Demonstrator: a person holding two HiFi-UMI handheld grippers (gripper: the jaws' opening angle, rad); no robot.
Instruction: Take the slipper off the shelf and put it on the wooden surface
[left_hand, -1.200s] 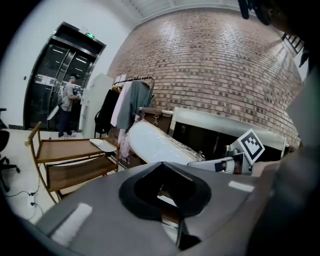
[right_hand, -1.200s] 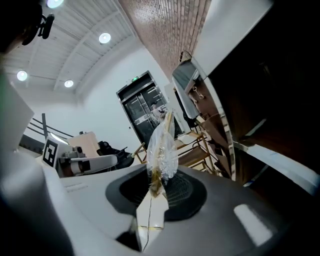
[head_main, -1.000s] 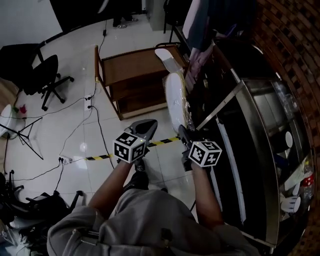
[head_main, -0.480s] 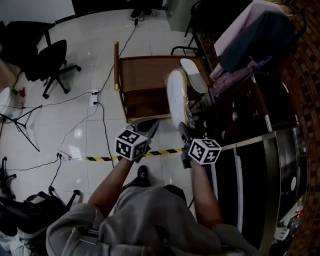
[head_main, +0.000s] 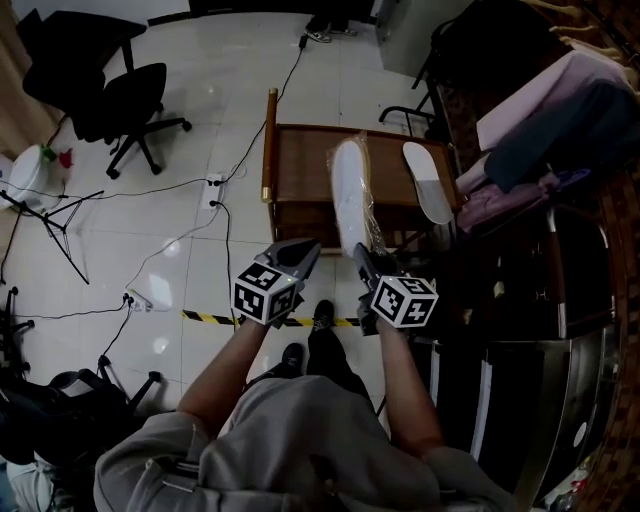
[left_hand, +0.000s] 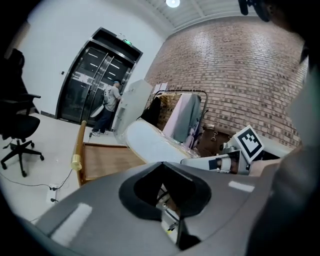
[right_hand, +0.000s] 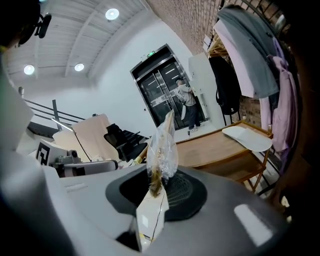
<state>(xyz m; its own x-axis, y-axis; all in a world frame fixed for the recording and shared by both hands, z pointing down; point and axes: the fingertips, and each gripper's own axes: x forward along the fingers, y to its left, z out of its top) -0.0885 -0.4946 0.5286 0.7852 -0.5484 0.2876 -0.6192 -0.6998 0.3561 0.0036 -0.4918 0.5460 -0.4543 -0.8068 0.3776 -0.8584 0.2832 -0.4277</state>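
A white slipper (head_main: 351, 196) in clear plastic wrap hangs over the near edge of the wooden cart top (head_main: 300, 165). My right gripper (head_main: 362, 252) is shut on its near end. In the right gripper view the wrap (right_hand: 161, 147) and the slipper's white edge (right_hand: 149, 220) stand pinched between the jaws. A second white slipper (head_main: 426, 181) lies flat on the cart's right side, also seen in the right gripper view (right_hand: 248, 137). My left gripper (head_main: 308, 247) hovers just left of the held slipper, shut and holding nothing. In its view the held slipper (left_hand: 152, 142) passes above the jaws.
A dark shelf unit (head_main: 530, 330) stands at the right, with a clothes rack of garments (head_main: 560, 120) behind it. A black office chair (head_main: 110, 90), floor cables (head_main: 180, 240) and yellow-black tape (head_main: 215, 317) are at the left. A person (left_hand: 107, 107) stands at a far glass door.
Both grippers and the held slipper have swung away from the dark shelf unit towards the wooden cart. The slipper now hangs over the cart top, and the cart sits nearer the middle of the head view.
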